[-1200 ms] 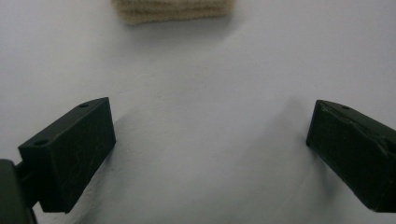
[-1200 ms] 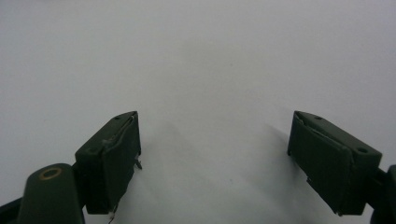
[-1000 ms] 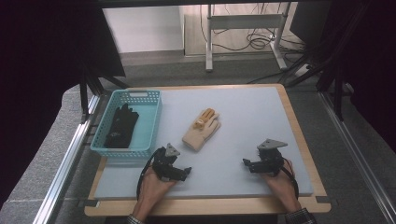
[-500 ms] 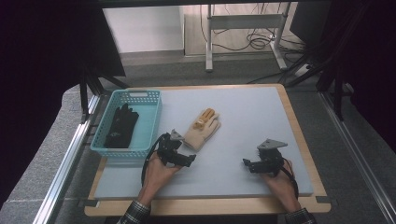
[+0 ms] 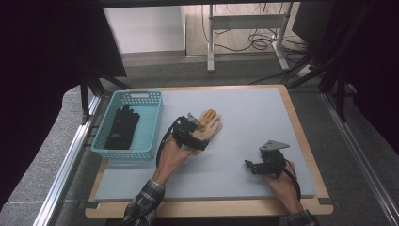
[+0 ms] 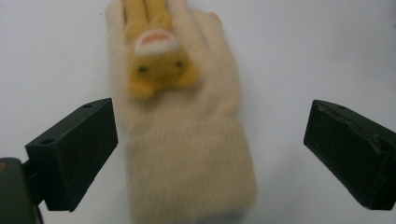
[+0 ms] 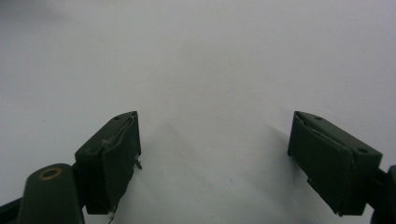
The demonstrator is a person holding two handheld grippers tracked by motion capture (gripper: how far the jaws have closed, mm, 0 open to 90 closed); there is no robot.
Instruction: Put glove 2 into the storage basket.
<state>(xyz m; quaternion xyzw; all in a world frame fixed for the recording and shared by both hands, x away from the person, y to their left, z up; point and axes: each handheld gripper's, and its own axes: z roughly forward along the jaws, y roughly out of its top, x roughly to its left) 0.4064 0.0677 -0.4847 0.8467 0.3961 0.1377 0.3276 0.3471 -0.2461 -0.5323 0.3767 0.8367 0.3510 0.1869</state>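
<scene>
A cream knitted glove (image 5: 210,126) with a small yellow animal face sewn on it lies flat near the middle of the pale grey table mat (image 5: 244,108). My left gripper (image 5: 194,136) hovers over the glove's cuff end, open. In the left gripper view the glove (image 6: 187,140) lies between the two wide-apart jaws, its cuff nearest the camera, untouched. My right gripper (image 5: 251,165) rests low at the front right of the mat, open, with bare mat (image 7: 210,70) between its jaws.
A light blue plastic basket (image 5: 153,136) stands at the left of the mat with a black glove (image 5: 121,127) inside. The mat sits on a wooden board (image 5: 301,136). Dark frame posts flank the table on both sides.
My left gripper has moved forward and to the right, from the front of the mat up to the cream glove's cuff. The right gripper has stayed in place.
</scene>
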